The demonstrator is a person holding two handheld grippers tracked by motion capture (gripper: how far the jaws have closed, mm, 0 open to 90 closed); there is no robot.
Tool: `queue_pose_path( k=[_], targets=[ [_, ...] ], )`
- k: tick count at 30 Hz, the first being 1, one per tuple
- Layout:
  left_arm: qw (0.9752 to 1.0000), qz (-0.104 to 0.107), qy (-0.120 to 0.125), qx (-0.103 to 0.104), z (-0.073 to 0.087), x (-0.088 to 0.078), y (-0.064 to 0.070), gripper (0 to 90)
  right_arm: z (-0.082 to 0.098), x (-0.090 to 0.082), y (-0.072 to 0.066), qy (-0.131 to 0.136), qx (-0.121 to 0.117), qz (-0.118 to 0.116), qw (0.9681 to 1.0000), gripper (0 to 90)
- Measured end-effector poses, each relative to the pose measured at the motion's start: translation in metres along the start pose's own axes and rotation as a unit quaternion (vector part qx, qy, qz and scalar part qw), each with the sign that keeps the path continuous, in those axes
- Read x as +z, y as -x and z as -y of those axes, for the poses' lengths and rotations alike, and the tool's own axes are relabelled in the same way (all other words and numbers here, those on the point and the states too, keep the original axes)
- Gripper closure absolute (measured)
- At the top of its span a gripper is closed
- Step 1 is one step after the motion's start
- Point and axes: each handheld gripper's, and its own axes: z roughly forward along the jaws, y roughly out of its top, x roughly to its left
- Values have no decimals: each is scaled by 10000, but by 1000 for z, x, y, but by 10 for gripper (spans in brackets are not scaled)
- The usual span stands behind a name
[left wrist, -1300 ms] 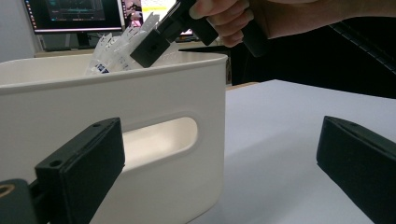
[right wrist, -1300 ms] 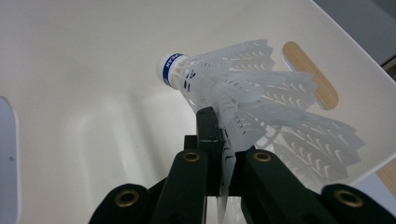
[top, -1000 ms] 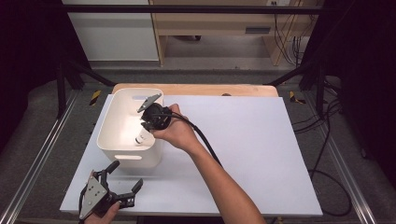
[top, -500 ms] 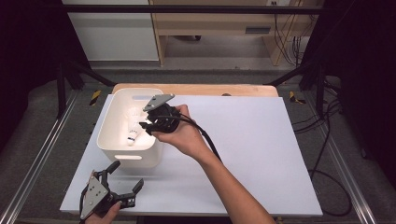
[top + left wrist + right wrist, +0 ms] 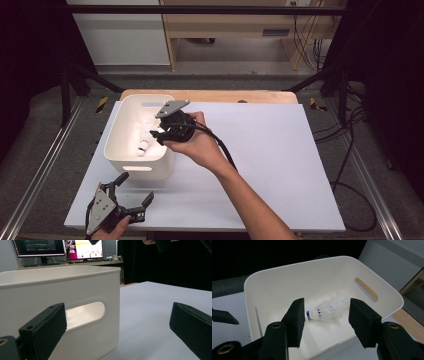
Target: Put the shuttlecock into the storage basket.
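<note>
right gripper (image 5: pixel 159 134) fingers just opened, left gripper (image 5: pixel 132 192) spread

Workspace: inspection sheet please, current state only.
Surface: white table top on a wooden board, mostly bare.
Job's things: white bin at the left of the top; shuttlecocks lie on its floor, count unclear.
Clutter: nothing seen on the top.
Grippers: right gripper above the bin's right rim, its jaws have just been opening, nothing between the fingers. Left gripper rests near the front edge, open, facing the bin's slot handle.
Cables: right gripper's cable trails along the forearm; loose cables on the floor at right.
Surroundings: black frame, dark floor mat, monitors behind the bin in the left gripper view.
</note>
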Motion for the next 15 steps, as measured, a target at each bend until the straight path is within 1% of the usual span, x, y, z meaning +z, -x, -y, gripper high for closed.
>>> queue_pose_path(
  k=[5, 14, 15],
  targets=[
    [10000, -3, 1, -2, 0, -1, 0, 11, 0, -1, 1, -16, 44, -17, 10000, 429],
    [10000, -3, -6, -5, 0, 0, -1, 11, 0, -4, 4, 36, 215, 152, 9996, 281],
    [10000, 0, -13, 2, 1, 0, -1, 11, 0, -4, 5, 21, 268, 144, 9995, 263]
  ],
)
